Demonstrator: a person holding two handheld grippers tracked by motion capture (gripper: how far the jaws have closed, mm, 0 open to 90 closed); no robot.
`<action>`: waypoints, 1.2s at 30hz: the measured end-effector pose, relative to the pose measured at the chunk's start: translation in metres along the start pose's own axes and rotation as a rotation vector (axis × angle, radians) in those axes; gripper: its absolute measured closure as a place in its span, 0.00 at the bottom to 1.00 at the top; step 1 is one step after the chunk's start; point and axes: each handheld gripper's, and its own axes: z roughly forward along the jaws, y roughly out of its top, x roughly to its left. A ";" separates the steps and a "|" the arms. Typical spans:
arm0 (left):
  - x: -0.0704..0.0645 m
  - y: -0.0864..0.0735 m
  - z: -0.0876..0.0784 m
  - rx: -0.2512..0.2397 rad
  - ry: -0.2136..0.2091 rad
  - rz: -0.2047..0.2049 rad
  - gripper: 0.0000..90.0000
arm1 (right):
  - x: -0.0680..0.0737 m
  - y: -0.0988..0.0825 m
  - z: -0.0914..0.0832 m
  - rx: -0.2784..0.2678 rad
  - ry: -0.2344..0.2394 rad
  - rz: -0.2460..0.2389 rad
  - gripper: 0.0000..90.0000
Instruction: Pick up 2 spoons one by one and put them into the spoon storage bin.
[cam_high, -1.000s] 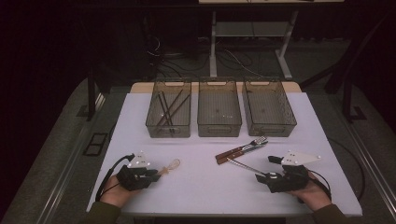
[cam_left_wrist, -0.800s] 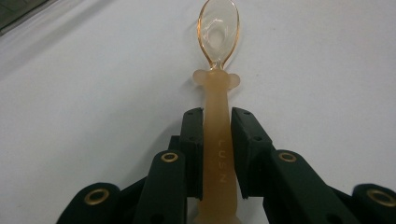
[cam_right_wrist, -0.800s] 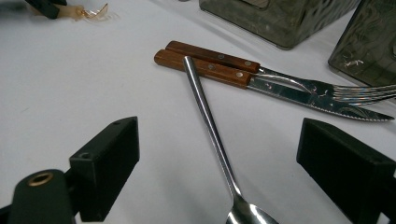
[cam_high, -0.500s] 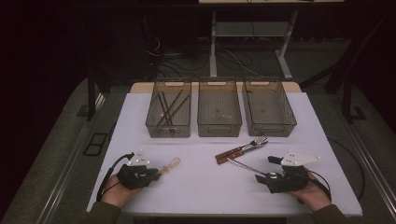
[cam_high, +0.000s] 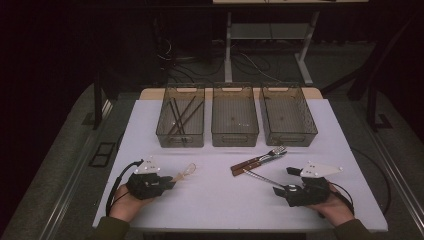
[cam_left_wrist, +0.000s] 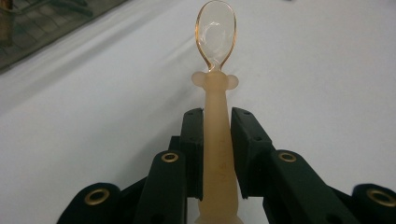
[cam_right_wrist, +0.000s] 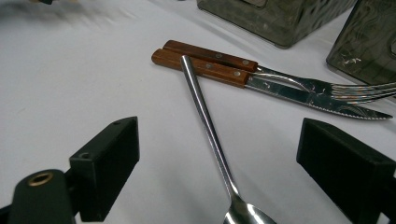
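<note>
1. The plastic spoon (cam_left_wrist: 215, 93) is pale orange and see-through, with a clear oval bowl and a thicker handle.
2. The left gripper (cam_left_wrist: 215, 140) is clamped on its handle, bowl pointing away, above the white table (cam_high: 210, 200), well in front of the left bin (cam_high: 181, 122).
3. The right gripper (cam_right_wrist: 219, 158) gapes wide and holds nothing; a metal spoon (cam_right_wrist: 210, 135) lies between its jaws.
4. Count: three bins, two spoons, one knife (cam_right_wrist: 261, 81), one fork (cam_right_wrist: 280, 70).
5. Nothing has shifted since the earlier picture.
</note>
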 end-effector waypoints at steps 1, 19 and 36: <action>-0.001 0.001 0.001 -0.007 0.001 -0.004 0.84 | 0.000 0.000 0.000 0.000 0.000 0.000 0.14; -0.005 0.032 0.010 -0.043 -0.023 0.026 0.83 | 0.000 0.000 0.001 0.002 -0.002 0.001 0.14; -0.009 0.058 0.025 -0.067 -0.042 0.052 0.83 | 0.000 0.000 0.001 0.006 0.000 0.003 0.14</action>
